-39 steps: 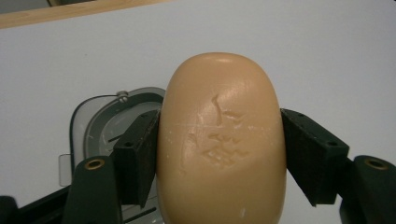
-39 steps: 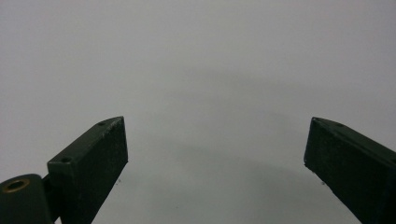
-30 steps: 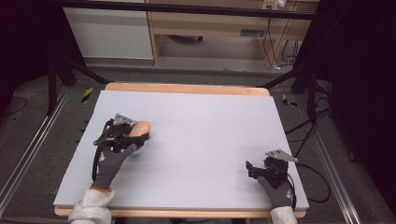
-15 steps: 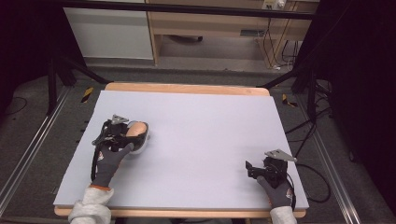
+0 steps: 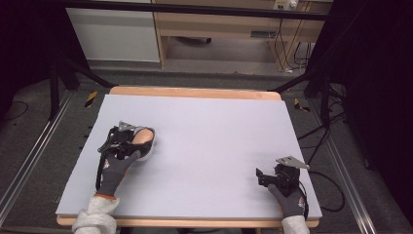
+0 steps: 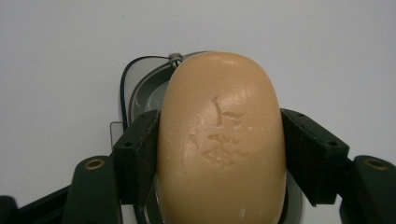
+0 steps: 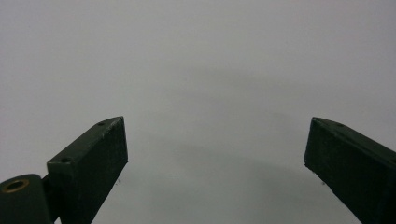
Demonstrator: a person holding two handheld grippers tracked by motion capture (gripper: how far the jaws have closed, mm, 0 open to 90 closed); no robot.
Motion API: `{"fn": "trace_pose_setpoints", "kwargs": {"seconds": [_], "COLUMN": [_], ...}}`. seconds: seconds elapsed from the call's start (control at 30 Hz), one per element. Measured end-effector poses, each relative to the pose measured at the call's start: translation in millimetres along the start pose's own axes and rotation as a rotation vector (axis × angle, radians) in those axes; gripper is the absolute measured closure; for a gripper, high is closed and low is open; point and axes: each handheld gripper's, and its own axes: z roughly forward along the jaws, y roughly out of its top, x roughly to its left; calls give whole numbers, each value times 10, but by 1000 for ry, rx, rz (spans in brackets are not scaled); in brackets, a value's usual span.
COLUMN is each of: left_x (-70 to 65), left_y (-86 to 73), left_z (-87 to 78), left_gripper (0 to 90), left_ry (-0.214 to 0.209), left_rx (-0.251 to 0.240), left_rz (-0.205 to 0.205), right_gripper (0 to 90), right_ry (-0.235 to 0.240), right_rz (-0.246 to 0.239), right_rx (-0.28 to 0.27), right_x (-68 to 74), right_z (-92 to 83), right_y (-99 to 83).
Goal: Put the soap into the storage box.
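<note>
The table (image 5: 204, 136) lies flat and pale under both my hands. My left gripper (image 6: 219, 154) is clamped on the soap (image 6: 222, 140), one jaw pressed to each long flank of the bar, so the bar sits squarely between them with its rounded end pointing away from me. Directly beneath the soap, and reaching out past the jaws on the far side, lies the dish (image 6: 140, 93): a grey, oval tray with a dark rim. I cannot tell whether the bar rests in it or hangs just above.

As I judge it, the work is moving the soap at the dish, either lifting it out or setting it in. To do that well I would keep the squeeze even on both flanks, since the bar is smooth and rounded and could squirt forward if I pinch near its end. I would move straight up or down, so the jaws do not catch the rim and drag the dish along.

The dish holds nothing else that I can see.

My right gripper (image 7: 217, 158) stands wide open over bare table, holding nothing, well apart from the soap.
</note>
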Motion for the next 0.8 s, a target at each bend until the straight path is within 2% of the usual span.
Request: {"fn": "trace_pose_setpoints", "kwargs": {"seconds": [0.27, 0.8], "left_x": [-1, -56], "left_y": [-4, -3], "left_z": [0, -20], "left_gripper": [314, 314], "left_ry": [1, 4], "left_rx": [-3, -25], "left_rz": [-12, 6], "right_gripper": [63, 62], "right_ry": [1, 4], "right_rz": [-1, 1], "right_rx": [-1, -3], "right_x": [0, -1], "right_z": [-2, -12], "right_y": [0, 2]}}
